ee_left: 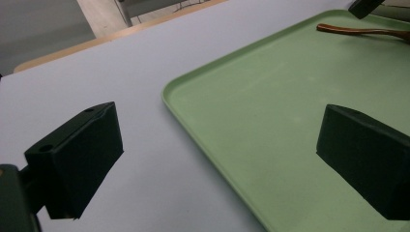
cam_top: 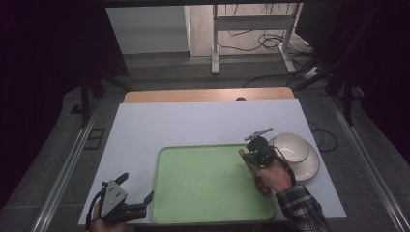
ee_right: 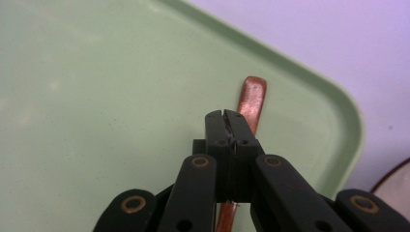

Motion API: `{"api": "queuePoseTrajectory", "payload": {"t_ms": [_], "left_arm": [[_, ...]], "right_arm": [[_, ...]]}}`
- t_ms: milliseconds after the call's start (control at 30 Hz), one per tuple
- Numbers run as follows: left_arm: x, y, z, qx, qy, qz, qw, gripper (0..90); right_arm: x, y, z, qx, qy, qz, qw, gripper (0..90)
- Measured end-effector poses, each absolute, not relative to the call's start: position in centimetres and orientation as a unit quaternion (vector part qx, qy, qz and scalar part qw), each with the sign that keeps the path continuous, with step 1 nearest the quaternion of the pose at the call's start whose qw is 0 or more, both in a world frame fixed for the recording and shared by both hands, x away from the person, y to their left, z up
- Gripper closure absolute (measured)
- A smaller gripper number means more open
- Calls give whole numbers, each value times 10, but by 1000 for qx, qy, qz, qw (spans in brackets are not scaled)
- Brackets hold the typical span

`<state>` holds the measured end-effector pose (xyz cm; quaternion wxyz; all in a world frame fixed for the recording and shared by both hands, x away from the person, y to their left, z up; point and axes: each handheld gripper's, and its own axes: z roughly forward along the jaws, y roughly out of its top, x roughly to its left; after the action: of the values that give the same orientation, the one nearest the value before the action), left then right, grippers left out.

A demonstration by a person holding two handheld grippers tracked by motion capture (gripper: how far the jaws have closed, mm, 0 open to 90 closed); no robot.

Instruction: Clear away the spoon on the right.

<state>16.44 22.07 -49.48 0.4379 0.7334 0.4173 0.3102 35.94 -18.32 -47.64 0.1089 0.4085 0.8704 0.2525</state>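
Note:
A brown wooden spoon [cam_top: 261,182] lies lengthwise along the right side of the green tray [cam_top: 203,193]. Its far end [ee_right: 252,99] pokes out past my right gripper [ee_right: 226,116], which is shut on the handle. In the high view that right gripper [cam_top: 251,155] is over the tray's far right corner. My left gripper [cam_top: 137,187] stands open at the tray's near left corner, nothing between its jaws. One jaw is over the table and the other over the tray [ee_left: 270,111]. The spoon [ee_left: 362,31] also appears far off in the left gripper view.
A white bowl [cam_top: 290,145] sits on a white plate [cam_top: 309,166] just right of the tray, close to my right hand. The pale table [cam_top: 203,121] stretches bare behind the tray. A wooden strip edges its far side.

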Motion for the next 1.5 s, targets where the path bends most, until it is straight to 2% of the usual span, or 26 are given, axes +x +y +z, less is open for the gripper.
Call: {"api": "queuePoseTrajectory", "payload": {"t_ms": [467, 1500], "left_arm": [[164, 219, -495, 736, 414, 311, 436, 23], [164, 219, -495, 734, 416, 314, 436, 24]], "right_arm": [[362, -178, -500, 408, 873, 241, 114, 899], [368, -203, -499, 450, 853, 230, 129, 898]]}}
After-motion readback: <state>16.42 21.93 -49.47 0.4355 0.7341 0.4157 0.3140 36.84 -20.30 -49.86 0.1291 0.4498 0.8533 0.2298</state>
